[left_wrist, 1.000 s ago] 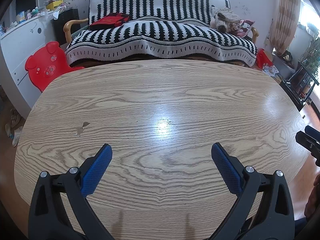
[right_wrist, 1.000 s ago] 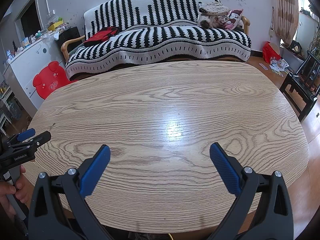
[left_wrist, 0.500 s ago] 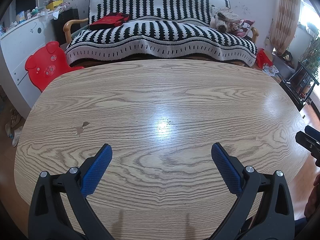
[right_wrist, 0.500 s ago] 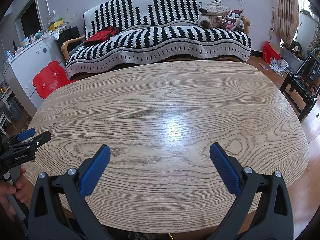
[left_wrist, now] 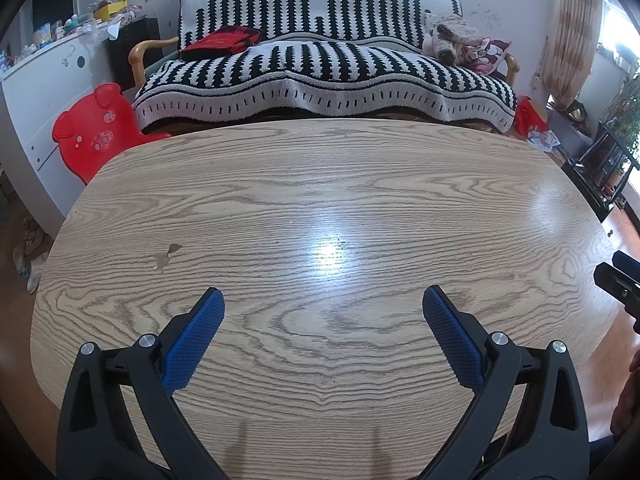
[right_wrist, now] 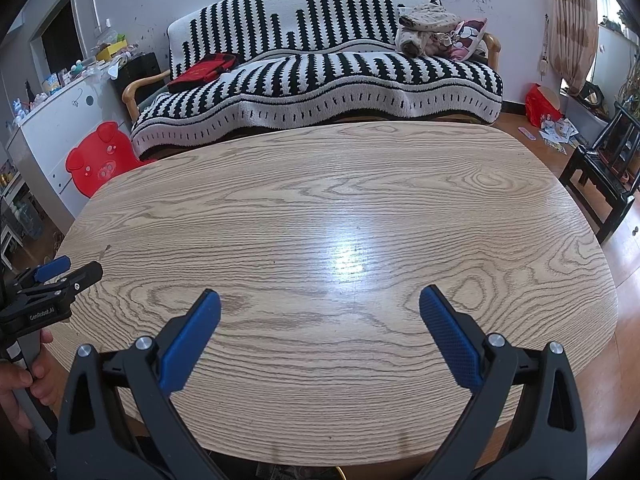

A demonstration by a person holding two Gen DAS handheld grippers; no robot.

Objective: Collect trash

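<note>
Bare oval oak-grain wooden tabletop (left_wrist: 320,184), no trash visible; both blue-padded grippers (left_wrist: 323,326) (right_wrist: 319,326) spread wide, holding nothing.

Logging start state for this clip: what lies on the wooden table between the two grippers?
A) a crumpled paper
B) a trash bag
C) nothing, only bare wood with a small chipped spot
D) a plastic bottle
C: the wooden table shows only grain, glare and a small chipped spot; both the left gripper and right gripper are open and hold nothing.
</note>
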